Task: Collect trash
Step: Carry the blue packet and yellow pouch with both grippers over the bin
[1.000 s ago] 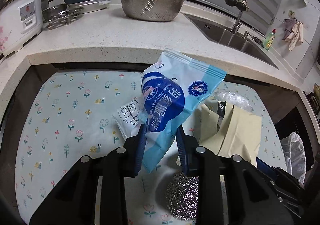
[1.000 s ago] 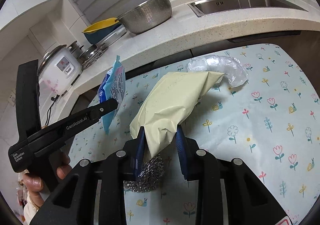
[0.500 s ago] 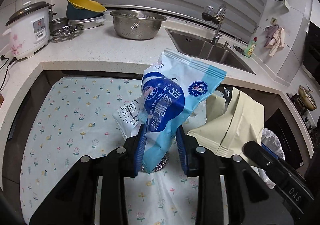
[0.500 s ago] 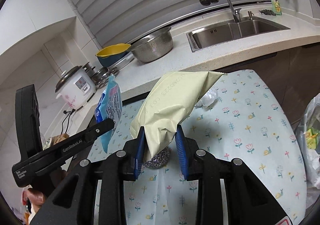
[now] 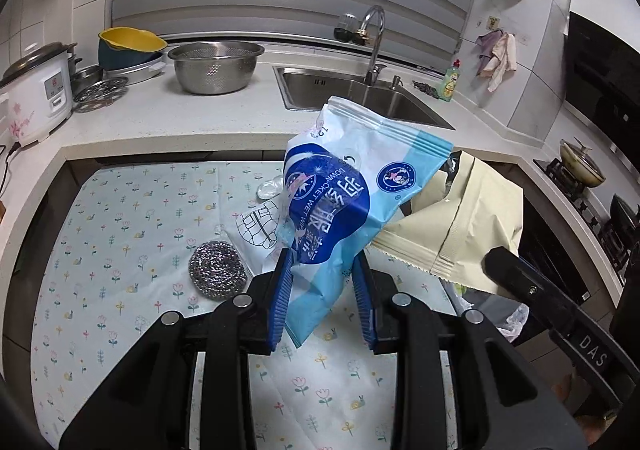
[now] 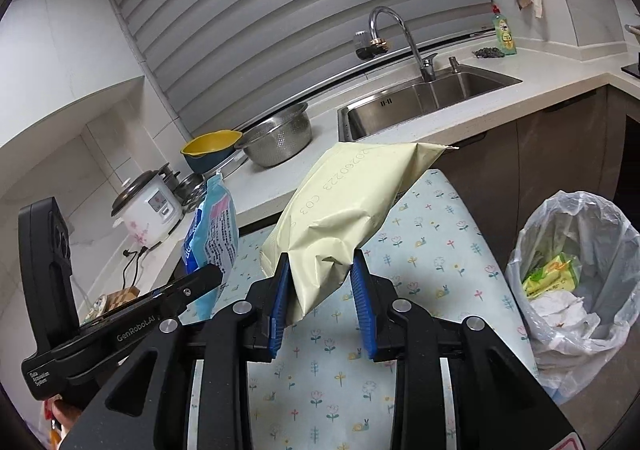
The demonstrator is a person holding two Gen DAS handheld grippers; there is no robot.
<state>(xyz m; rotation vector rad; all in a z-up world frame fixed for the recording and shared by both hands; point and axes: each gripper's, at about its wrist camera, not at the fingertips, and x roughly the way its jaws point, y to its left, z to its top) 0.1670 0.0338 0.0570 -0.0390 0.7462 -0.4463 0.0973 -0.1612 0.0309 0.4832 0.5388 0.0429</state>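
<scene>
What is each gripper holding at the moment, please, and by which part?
The left gripper pinches the blue wet-wipe packet by its lower end. The right gripper pinches the pale yellow packet by its lower end too.

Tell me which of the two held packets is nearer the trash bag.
The pale yellow packet in the right gripper; the blue wet-wipe packet is held farther from the trash bag.

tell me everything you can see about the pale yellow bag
The pale yellow bag is a soft, matte plastic pouch, creased, with a faint printed number code and a serrated sealed edge. The right hand-held gripper pinches its lower end and holds it tilted in the air above the floral tablecloth; nothing else visibly touches it.
</scene>
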